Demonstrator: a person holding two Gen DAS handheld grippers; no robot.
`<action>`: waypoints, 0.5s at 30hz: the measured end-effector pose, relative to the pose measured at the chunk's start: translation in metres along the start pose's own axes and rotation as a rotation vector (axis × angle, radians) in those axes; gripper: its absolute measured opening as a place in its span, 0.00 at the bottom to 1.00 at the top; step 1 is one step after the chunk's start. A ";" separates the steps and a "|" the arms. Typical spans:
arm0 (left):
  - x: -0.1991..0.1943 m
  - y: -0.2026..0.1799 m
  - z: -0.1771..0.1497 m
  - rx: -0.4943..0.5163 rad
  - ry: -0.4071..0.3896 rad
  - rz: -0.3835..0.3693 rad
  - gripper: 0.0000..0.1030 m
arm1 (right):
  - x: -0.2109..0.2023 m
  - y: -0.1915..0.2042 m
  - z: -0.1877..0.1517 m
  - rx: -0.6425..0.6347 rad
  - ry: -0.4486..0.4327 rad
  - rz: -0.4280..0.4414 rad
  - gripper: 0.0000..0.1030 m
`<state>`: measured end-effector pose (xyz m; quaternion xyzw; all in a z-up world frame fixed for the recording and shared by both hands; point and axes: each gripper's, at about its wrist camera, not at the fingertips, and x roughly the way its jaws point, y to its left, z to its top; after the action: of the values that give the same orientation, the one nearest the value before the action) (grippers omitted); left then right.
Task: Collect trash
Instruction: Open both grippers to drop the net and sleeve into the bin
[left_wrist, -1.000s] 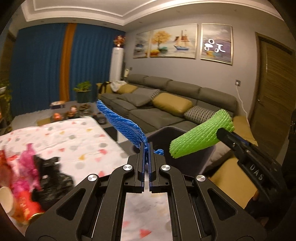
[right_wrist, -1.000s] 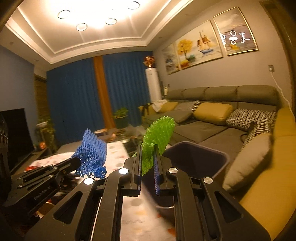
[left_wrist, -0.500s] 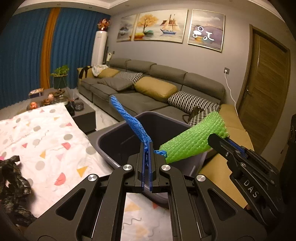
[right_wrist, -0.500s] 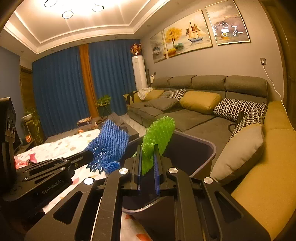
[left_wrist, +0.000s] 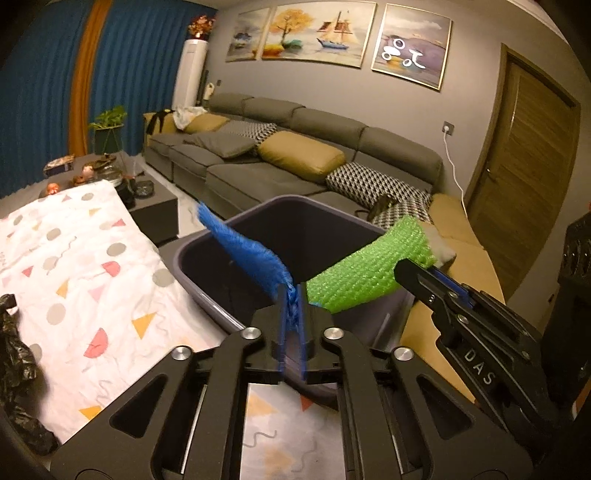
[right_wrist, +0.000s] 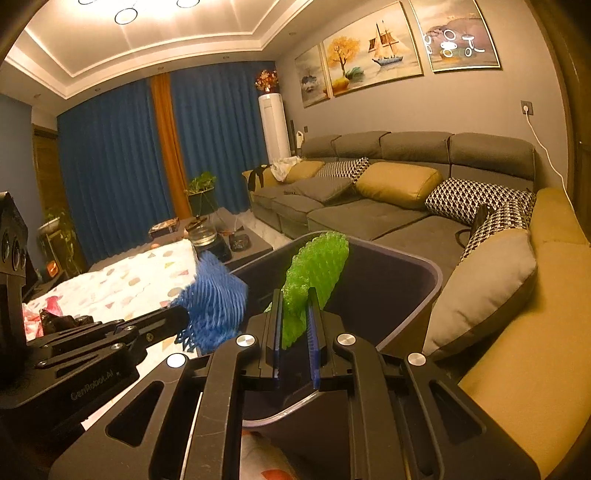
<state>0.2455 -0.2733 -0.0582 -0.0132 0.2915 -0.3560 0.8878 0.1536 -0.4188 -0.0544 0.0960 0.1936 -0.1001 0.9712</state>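
A lamp-lit living room is seen, with a counter (left_wrist: 92, 280) under a patterned white cloth at the lower left of the left wrist view. At the bottom centre, the left tool (left_wrist: 291, 306) is seen with its jaws just eased apart, a blue foam net (left_wrist: 251, 254) still between them. The right tool (right_wrist: 295, 314) is clamped on a green foam net (right_wrist: 317, 266). Both nets are held over the dark trash bin (left_wrist: 207, 295) just beyond. A grey sofa (left_wrist: 295, 155) is seen farther back.

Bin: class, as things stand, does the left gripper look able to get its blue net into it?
Probably yes. The left gripper holds the blue net over the bin, whose mouth is open; its jaws have just been opening. The green net hangs beside it.
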 end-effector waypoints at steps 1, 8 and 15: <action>0.001 0.001 0.000 -0.005 0.002 -0.004 0.17 | 0.001 -0.001 0.000 0.000 0.004 0.001 0.13; -0.004 0.011 -0.008 -0.044 -0.014 0.017 0.68 | 0.004 0.001 -0.002 -0.006 0.016 -0.007 0.24; -0.036 0.035 -0.018 -0.115 -0.077 0.192 0.87 | -0.002 0.004 -0.002 -0.008 0.002 -0.018 0.38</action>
<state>0.2370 -0.2208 -0.0627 -0.0500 0.2773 -0.2513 0.9260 0.1518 -0.4147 -0.0548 0.0904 0.1958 -0.1078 0.9705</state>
